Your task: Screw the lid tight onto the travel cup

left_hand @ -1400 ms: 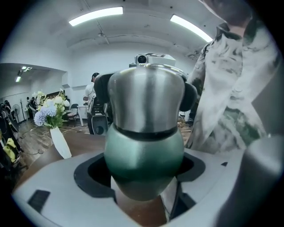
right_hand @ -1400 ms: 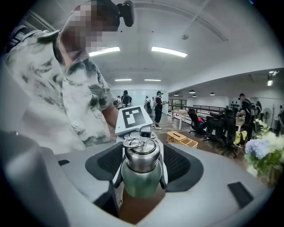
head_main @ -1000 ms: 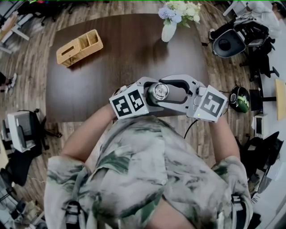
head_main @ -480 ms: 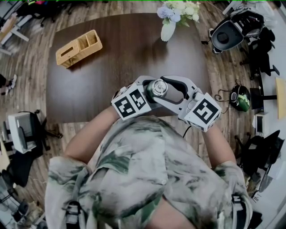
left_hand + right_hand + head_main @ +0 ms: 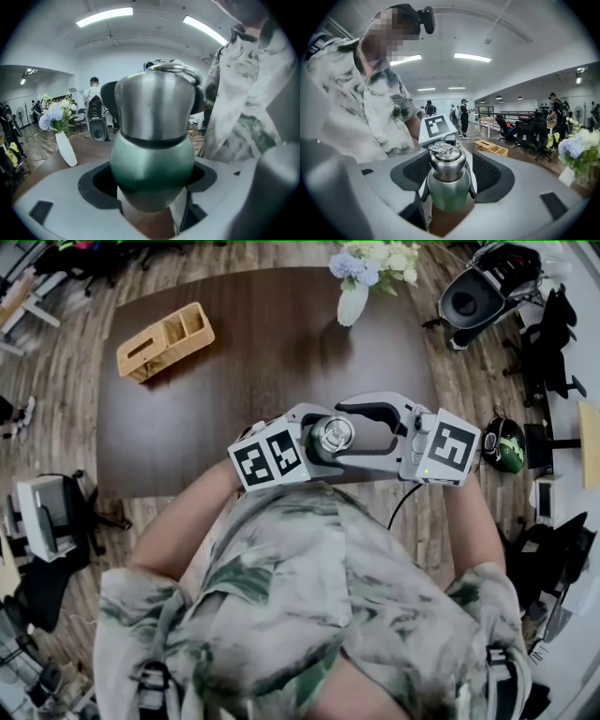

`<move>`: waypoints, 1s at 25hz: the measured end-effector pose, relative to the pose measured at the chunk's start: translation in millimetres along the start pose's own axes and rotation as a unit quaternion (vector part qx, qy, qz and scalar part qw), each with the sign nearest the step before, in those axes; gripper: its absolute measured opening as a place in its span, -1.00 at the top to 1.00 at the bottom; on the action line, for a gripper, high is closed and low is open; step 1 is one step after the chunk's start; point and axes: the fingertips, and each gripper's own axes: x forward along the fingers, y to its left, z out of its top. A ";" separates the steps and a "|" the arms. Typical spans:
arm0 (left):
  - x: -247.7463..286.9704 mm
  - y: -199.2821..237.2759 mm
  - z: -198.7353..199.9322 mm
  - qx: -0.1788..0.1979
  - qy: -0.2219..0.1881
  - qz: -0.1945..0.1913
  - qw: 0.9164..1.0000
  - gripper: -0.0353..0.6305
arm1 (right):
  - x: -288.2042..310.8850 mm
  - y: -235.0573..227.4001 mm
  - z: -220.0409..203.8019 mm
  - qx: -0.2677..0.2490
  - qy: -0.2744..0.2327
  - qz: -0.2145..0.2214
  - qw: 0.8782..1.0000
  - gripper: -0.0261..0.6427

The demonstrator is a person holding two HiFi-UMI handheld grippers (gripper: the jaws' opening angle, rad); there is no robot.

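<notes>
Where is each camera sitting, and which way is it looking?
Head view: on the person's head, looking down at the table; shows shirt, forearms, left gripper and right gripper round the travel cup.
Left gripper view: rides the left gripper, looking along its jaws, shut on the cup's green body; shirt at right.
Right gripper view: rides the right gripper, facing the person's shirt; jaws opening, lid between them.
Shared: all three show the cup.

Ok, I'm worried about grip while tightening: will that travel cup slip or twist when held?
Probably slippery: the travel cup has a smooth, rounded green body, so it may twist in the left gripper. The polished steel lid looks rigid and is unlikely to deform.
</notes>
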 end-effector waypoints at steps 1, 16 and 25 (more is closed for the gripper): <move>0.8 -1.5 1.0 0.003 0.000 -0.004 1.000 -0.29 | 0.3 1.5 0.7 -0.004 0.001 0.010 1.000 0.02; -3.0 17.5 -0.1 -0.013 0.004 0.044 0.999 -0.29 | 4.4 -9.1 2.2 -0.001 -0.014 -0.074 0.997 0.16; -1.1 28.9 -2.9 -0.035 0.001 0.079 0.996 -0.29 | 4.4 -17.6 -2.7 0.020 -0.020 -0.154 0.988 0.17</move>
